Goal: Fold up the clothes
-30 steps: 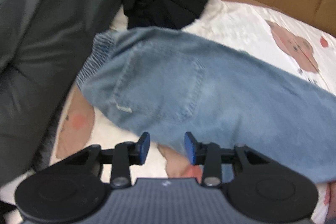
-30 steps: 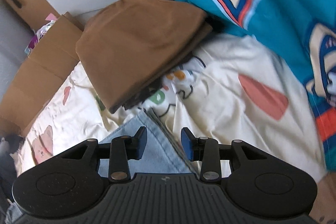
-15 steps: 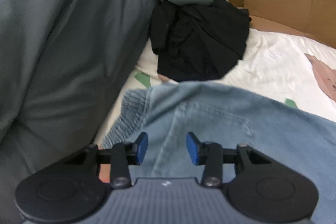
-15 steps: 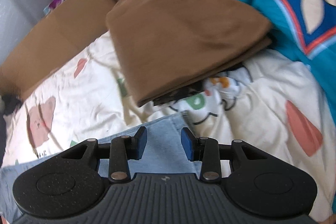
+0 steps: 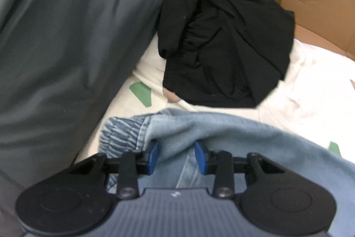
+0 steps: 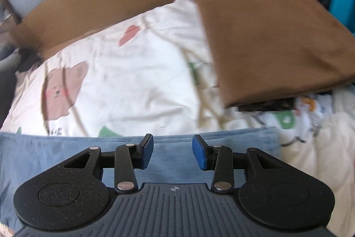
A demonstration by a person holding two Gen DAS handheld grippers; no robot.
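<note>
Left tongs (image 5: 176, 154) moved in: open around jeans (image 5: 221, 137) waistband fold, probably not clamped. Right tongs (image 6: 173, 151) open, empty, now over hem. Fold grab imminent.

Left gripper (image 5: 176, 154): 2 black linkage fingers tipped with blue pads (image 5: 153, 156), each finger pinned by a dull grey screw. Behind them lie 2 round black discs flanking a ribbed grey-blue housing that carries a small pale mark at its centre. Right gripper (image 6: 173, 153): the same build, with blue pads (image 6: 147, 150), 6 bright silver rivets along its links, fine pale speckling on both black discs, and a small round emblem on the ribbed housing.
</note>
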